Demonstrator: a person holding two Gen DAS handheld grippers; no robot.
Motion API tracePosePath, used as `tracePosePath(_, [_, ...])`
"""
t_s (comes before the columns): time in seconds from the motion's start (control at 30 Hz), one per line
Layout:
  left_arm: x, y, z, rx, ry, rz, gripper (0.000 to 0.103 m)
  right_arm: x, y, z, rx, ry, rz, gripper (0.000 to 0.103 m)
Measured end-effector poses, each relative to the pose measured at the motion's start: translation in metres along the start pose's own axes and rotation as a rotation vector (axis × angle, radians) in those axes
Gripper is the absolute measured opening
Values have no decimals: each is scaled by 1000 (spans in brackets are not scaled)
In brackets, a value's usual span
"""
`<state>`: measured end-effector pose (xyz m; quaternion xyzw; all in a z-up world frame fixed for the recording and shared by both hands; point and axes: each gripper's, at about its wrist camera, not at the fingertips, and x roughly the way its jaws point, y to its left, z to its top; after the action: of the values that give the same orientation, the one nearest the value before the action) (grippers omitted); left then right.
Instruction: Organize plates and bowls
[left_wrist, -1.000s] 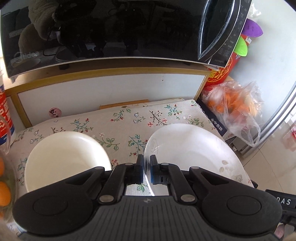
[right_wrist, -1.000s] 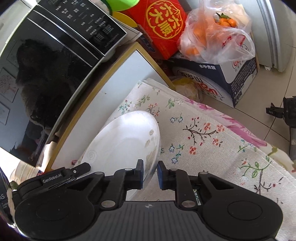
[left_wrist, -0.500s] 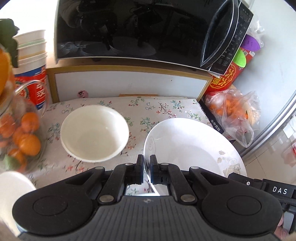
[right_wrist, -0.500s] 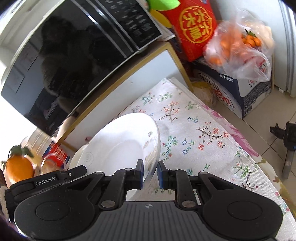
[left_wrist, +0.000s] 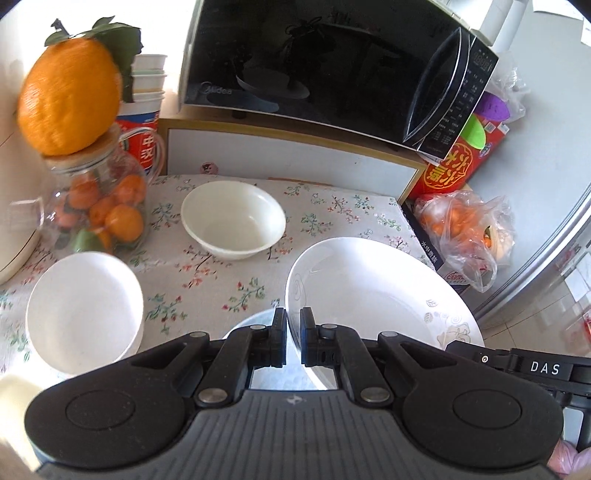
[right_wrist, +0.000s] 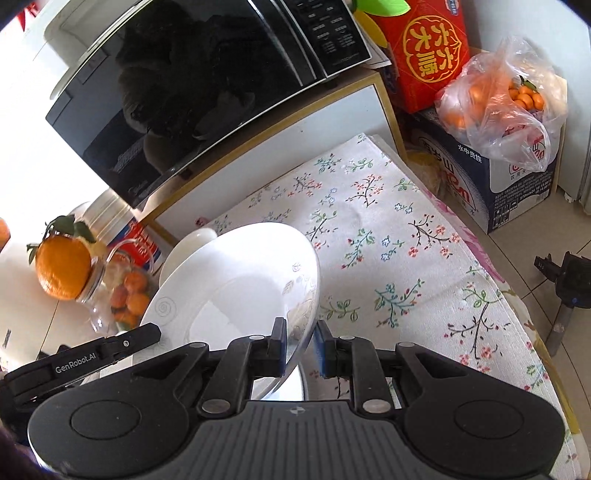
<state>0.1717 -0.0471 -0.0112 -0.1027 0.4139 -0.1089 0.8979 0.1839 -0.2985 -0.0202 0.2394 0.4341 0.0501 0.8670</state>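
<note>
A large white plate (left_wrist: 373, 295) with a grey leaf pattern hangs above the flowered table, gripped at both rims. My left gripper (left_wrist: 293, 325) is shut on its left rim. My right gripper (right_wrist: 300, 345) is shut on the opposite rim of the same plate (right_wrist: 236, 280). A cream bowl (left_wrist: 233, 218) rests on the tablecloth behind the plate. A white plate (left_wrist: 83, 310) sits at the near left, and a pale round dish (left_wrist: 251, 325) shows just under the left fingers.
A black microwave (left_wrist: 332, 66) stands on a white cabinet behind the table. A glass jar of oranges (left_wrist: 99, 210) with a big orange (left_wrist: 70, 96) on its lid stands at the left. A bag of oranges (right_wrist: 498, 99) on a box lies right of the table.
Both grippers have lifted the plate and drawn it back and leftward. The jar of oranges, the near-left white plate and more of the tablecloth have come into view. Both wrists rolled.
</note>
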Motion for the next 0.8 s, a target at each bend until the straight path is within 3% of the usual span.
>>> tracePosePath(0.33, [-9, 26, -31, -85, 27, 21, 6, 2, 23, -22, -95, 97, -22, 16])
tracePosePath(0.8, [-3, 29, -50, -16, 54, 81, 6, 18, 31, -38, -136, 166, -62, 16])
